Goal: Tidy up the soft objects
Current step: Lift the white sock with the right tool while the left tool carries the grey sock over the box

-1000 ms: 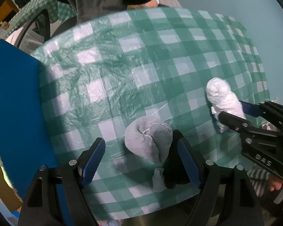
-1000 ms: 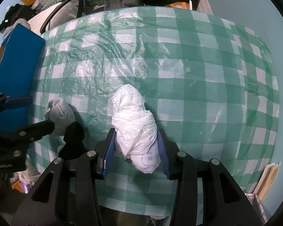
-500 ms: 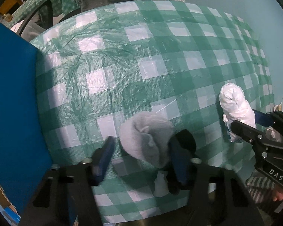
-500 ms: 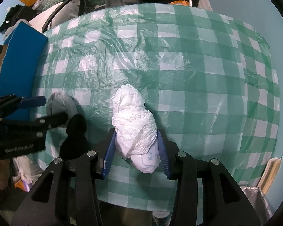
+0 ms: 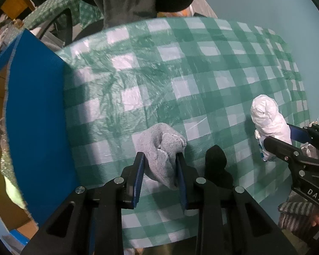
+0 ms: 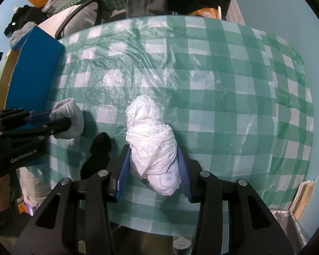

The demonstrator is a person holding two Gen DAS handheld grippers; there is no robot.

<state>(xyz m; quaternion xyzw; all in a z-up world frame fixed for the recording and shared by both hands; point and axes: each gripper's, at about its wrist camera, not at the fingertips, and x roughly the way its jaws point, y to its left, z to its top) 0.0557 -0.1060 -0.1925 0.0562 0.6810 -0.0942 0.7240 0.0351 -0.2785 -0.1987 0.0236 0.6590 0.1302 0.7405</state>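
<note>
Two grippers: one (image 5: 159,171) at 6 o'clock, one (image 6: 153,170) likewise. One grey sock (image 5: 161,148), one white bundle (image 6: 152,142), one black sock (image 5: 215,165), one blue box (image 5: 36,114), one desk (image 5: 202,74).

A rolled grey terry-cloth bundle (image 5: 161,153) sits pinched between the blue pads of the left hand-held gripper (image 5: 159,170), its rounded folded end poking forward past the fingertips. A crumpled white plastic-wrapped bundle (image 6: 153,144), elongated and lumpy, is clamped lengthwise in the right hand-held gripper (image 6: 153,170), its narrower end pointing ahead.
</note>
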